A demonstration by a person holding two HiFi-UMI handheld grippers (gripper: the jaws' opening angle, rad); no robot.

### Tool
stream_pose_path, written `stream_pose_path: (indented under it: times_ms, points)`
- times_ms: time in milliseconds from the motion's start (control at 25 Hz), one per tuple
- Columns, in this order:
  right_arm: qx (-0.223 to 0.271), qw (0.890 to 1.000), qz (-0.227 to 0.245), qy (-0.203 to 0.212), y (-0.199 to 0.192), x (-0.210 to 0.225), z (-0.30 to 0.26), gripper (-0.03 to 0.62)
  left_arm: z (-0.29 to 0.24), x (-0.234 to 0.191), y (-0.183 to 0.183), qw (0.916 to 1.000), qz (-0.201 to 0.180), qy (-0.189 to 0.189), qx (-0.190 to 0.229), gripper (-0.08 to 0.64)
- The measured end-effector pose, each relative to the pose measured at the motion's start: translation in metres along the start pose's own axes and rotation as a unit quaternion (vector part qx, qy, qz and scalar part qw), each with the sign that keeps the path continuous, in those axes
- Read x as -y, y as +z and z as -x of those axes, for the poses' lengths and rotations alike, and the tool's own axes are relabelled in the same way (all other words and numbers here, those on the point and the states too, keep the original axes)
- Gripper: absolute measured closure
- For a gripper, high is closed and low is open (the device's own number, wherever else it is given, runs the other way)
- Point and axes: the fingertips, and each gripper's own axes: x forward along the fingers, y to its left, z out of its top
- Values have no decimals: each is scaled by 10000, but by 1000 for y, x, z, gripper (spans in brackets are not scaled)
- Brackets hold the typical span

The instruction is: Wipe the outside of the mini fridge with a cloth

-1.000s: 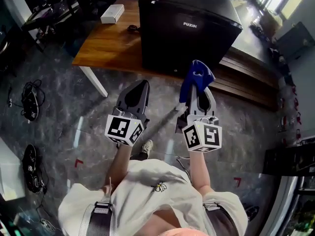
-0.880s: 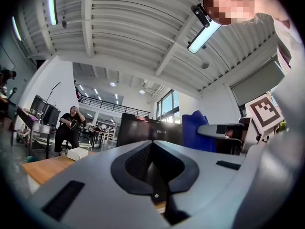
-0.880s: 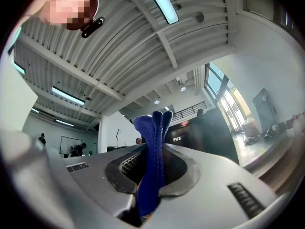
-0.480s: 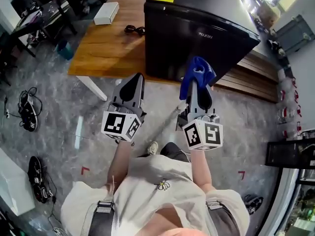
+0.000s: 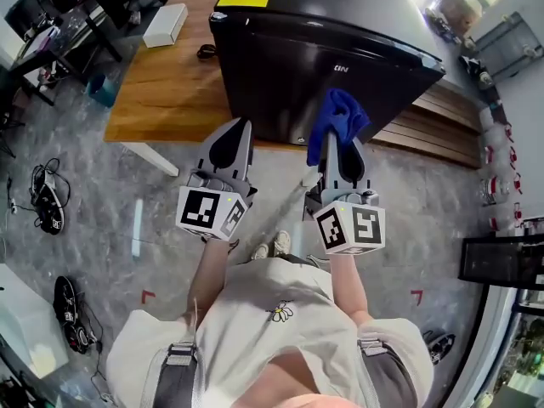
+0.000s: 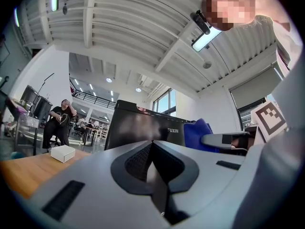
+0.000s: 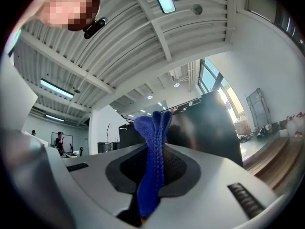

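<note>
The black mini fridge [image 5: 314, 49] stands on a low wooden table [image 5: 161, 83], its door face toward me; it also fills the middle of the left gripper view as the mini fridge [image 6: 143, 128]. My right gripper [image 5: 340, 138] is shut on a blue cloth [image 5: 338, 116], which bunches up from the jaws just in front of the fridge's lower front. In the right gripper view the cloth [image 7: 153, 156] stands pinched between the pads. My left gripper [image 5: 234, 143] is shut with nothing in it, held beside the right one, a little short of the fridge.
A white box [image 5: 166, 24] and dark glasses [image 5: 206, 52] lie on the table left of the fridge. A wooden bench [image 5: 442, 130] runs to the right. Cables and shoes [image 5: 47, 198] lie on the grey floor at left. A person sits far off, by desks.
The fridge has come closer and larger in the head view. Both grippers have moved toward its front, and the blue cloth now sits right before the door.
</note>
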Motion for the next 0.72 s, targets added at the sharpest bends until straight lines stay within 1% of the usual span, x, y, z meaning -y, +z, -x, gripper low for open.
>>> stream_pose_path:
  times_ms: [160, 280, 360, 520, 640, 720]
  points:
    - [-60, 10000, -3, 27, -1, 22, -6, 531, -21, 4, -7, 9999, -86, 96, -76, 555]
    - [-124, 9999, -84, 74, -5, 37, -8, 531, -32, 7, -3, 9997, -41, 212, 62, 555]
    - [-12, 9998, -115, 158, -1, 36, -16, 531, -38, 6, -2, 9997, -100, 196, 70, 555]
    - [272, 9981, -39, 552, 16, 8, -31, 531, -43, -2, 2, 9996, -143, 202, 124, 555]
    - [497, 9945, 43, 916, 32, -25, -49, 531, -40, -11, -2, 9994, -288, 178, -31, 555]
    - [623, 9918, 211, 1100, 38, -52, -65, 531, -37, -21, -4, 9992, -274, 266, -76, 555]
